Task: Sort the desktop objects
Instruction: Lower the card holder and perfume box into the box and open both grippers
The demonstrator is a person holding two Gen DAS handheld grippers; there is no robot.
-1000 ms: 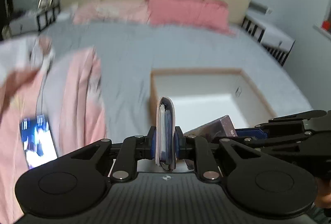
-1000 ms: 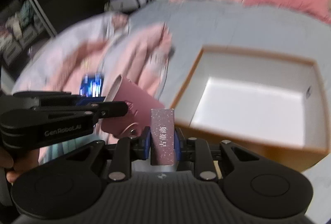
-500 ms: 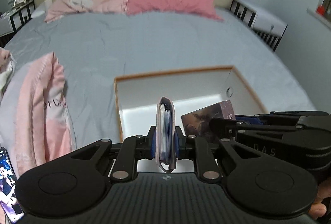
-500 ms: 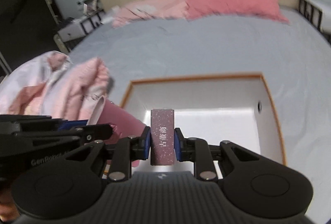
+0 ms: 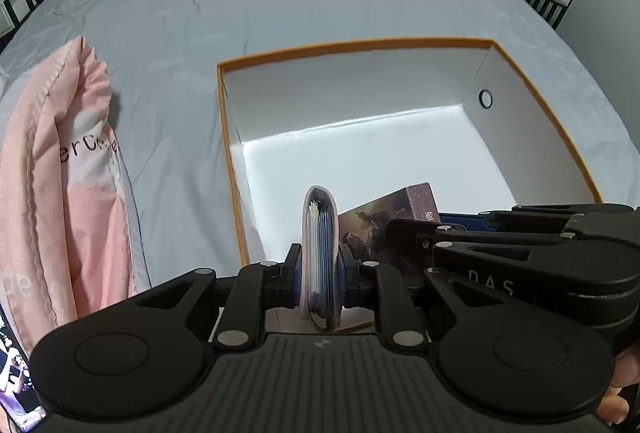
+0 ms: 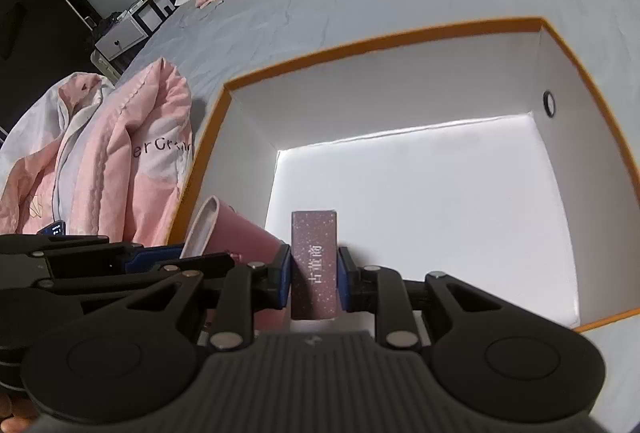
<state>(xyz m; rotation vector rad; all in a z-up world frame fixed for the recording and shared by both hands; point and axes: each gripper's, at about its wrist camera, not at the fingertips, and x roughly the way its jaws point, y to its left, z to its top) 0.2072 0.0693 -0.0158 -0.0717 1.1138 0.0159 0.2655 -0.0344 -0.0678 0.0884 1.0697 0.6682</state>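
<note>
Both tongs loaded, nothing dropped yet. Left tongs point(image 5: 320, 269) clenched on a pink card wallet point(image 5: 320, 257), held on edge, cards showing in the fold. Right tongs point(image 6: 314, 269) clenched on a small purple box point(image 6: 314, 265) with printed characters on its spine, standing upright between the pads.

Ahead of and below both tongs: an open white box point(image 5: 360, 45) with an orange rim, sitting on the bed point(image 5: 180, 33). Its floor looks bare in both views, so sorting is, as I read it, at an early stage: two items carried to the box, none placed. Left to do: lower, release both, then fetch whatever else remains.

The two tongs are side by side, each showing in the other's view; wallet and purple box both hang over the near edge of the white box, not touching its floor as far as I can tell.

To the left of the tongs: a pink quilt point(image 5: 60, 173) bunched on the bed, and a lit phone point(image 5: 12, 373) cut off at the frame edge.

Hard to make out: the near wall of the white box is hidden behind the tongs bodies. Other items to sort are not in view. Only fingertips of the person show.
</note>
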